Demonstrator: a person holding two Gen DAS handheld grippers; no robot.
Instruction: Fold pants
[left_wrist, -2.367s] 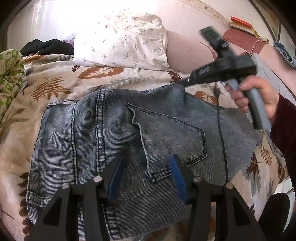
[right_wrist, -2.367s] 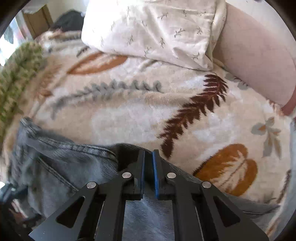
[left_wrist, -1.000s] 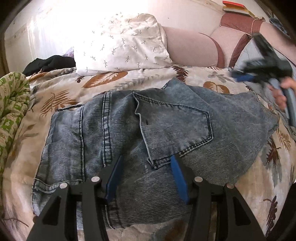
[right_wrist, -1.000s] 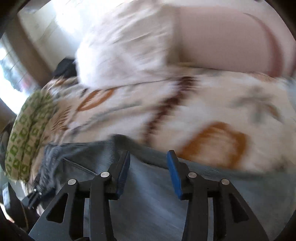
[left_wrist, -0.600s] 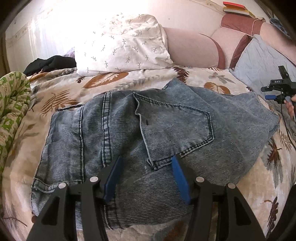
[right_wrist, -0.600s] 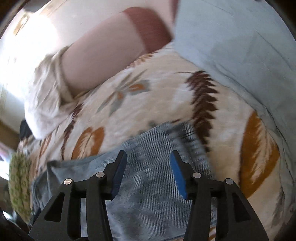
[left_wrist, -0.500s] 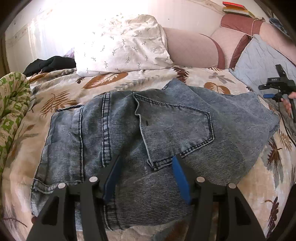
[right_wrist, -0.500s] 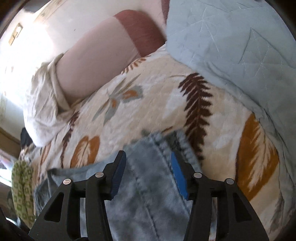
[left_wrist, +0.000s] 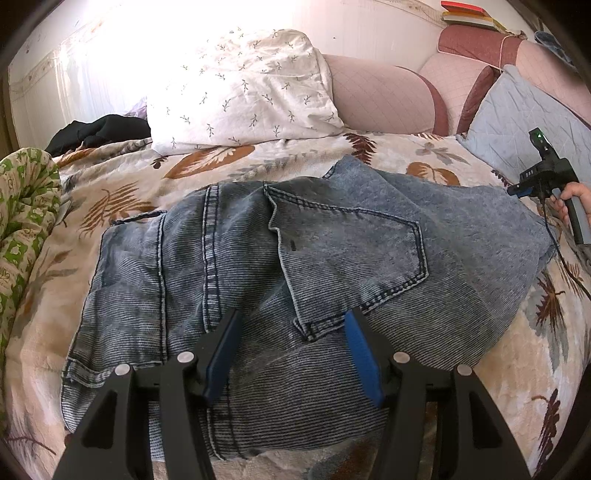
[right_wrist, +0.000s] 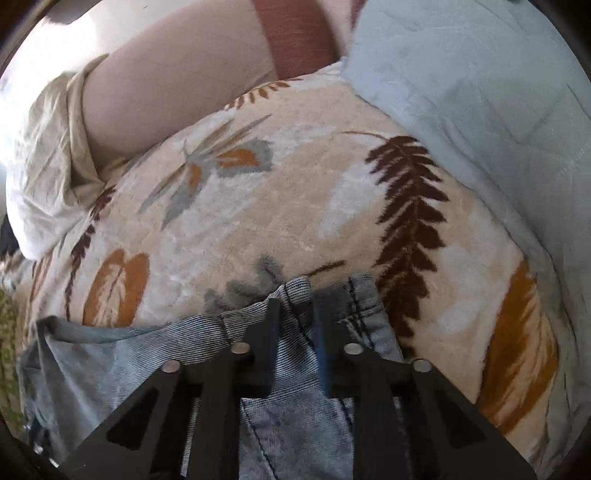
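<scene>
The pants (left_wrist: 295, 266), washed blue denim, lie spread on a leaf-patterned blanket (left_wrist: 122, 192) directly ahead of the left gripper (left_wrist: 291, 347). That gripper hovers over the near part of the denim with its blue-padded fingers (left_wrist: 360, 350) set wide apart and nothing between them; a back pocket (left_wrist: 354, 251) sits just beyond and slightly right of its fingertips. A double-stitched seam runs away from the left finger toward the far edge of the garment.

Far to the right of the left gripper, at the pants' outer corner, the right gripper (left_wrist: 517, 191) shows in the person's hand (left_wrist: 576, 199), its tips at the denim edge. In its own view the right gripper (right_wrist: 297, 314) has its fingers drawn narrow around a bunched corner of the denim hem (right_wrist: 295, 291), which rises between them; the frame is blurred, so whether the pads actually press the cloth cannot be told.

Beyond the right gripper the blanket continues, with a pale blue cushion (right_wrist: 480, 81) up and to its right. Ahead of the left gripper, past the pants, a white sprigged pillow (left_wrist: 243, 99) leans against a pink headboard (left_wrist: 380, 99); a green-patterned quilt (left_wrist: 26, 206) bunches at its far left.
</scene>
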